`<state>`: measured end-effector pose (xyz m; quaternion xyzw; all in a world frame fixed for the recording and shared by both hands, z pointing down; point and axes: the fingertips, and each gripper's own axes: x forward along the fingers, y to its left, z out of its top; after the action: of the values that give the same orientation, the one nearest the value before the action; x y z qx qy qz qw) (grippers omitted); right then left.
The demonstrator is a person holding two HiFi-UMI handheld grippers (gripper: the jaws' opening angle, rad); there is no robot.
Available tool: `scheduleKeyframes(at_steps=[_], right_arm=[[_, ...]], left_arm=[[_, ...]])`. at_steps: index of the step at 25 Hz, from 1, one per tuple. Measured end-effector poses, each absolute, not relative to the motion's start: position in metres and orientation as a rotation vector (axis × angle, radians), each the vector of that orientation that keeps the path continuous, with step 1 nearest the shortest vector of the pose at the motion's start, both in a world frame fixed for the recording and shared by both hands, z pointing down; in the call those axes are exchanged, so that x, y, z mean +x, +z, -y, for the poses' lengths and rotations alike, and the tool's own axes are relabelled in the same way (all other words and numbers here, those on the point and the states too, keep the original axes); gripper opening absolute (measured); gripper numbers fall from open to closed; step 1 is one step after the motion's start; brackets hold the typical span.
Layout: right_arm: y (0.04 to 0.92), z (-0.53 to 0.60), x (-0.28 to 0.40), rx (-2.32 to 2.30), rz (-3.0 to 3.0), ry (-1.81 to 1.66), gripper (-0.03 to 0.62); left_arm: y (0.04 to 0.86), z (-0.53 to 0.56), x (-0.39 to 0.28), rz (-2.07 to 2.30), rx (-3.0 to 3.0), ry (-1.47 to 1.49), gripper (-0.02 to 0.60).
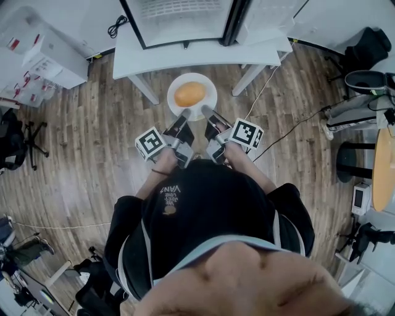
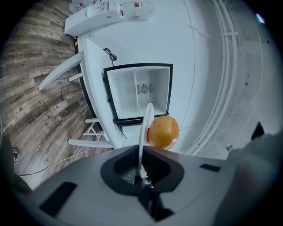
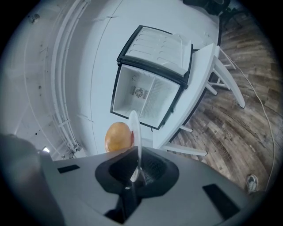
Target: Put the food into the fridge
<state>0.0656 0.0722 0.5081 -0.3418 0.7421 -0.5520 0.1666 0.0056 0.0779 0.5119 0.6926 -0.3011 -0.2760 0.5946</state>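
Orange-gold and round, the food (image 1: 189, 94) (image 2: 163, 131) (image 3: 118, 137) sits in the middle of a white plate (image 1: 210, 105) (image 2: 145, 123) (image 3: 134, 128). The person carries the plate level, out in front of the body and above the wooden floor (image 1: 80, 142). The left gripper (image 1: 184, 115) (image 2: 141, 169) is clamped tight on the plate's near rim at one side. The right gripper (image 1: 207, 112) (image 3: 135, 174) pinches the same rim just beside it, so both carry the plate together.

Just past the plate is the front edge of a white table (image 1: 197, 57), and the plate hangs between its slanted legs. That edge lies between the food and the fridge (image 1: 185, 18) (image 2: 139, 90) (image 3: 143, 95). The small fridge stands on the tabletop, its white inside facing the person. Its door (image 3: 154, 44) is swung wide to the right, shelves showing.

A coiled black cord (image 1: 116, 26) lies on the table to the left of the fridge. A thin cable (image 1: 296, 126) trails over the floor on the right, toward a round wooden tabletop (image 1: 386, 166). White cabinets (image 1: 46, 55) stand well off to the left.
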Motion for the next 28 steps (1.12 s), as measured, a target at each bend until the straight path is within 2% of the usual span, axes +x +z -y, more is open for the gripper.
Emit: scheduleKeyframes(at_steps=[28], right_arm=[[0.496,0.051,0.02,-1.02,-2.047,-1.533,0.023]], left_arm=[[0.501,0.049,-0.04,0.66,1.614,-0.598,0.029]])
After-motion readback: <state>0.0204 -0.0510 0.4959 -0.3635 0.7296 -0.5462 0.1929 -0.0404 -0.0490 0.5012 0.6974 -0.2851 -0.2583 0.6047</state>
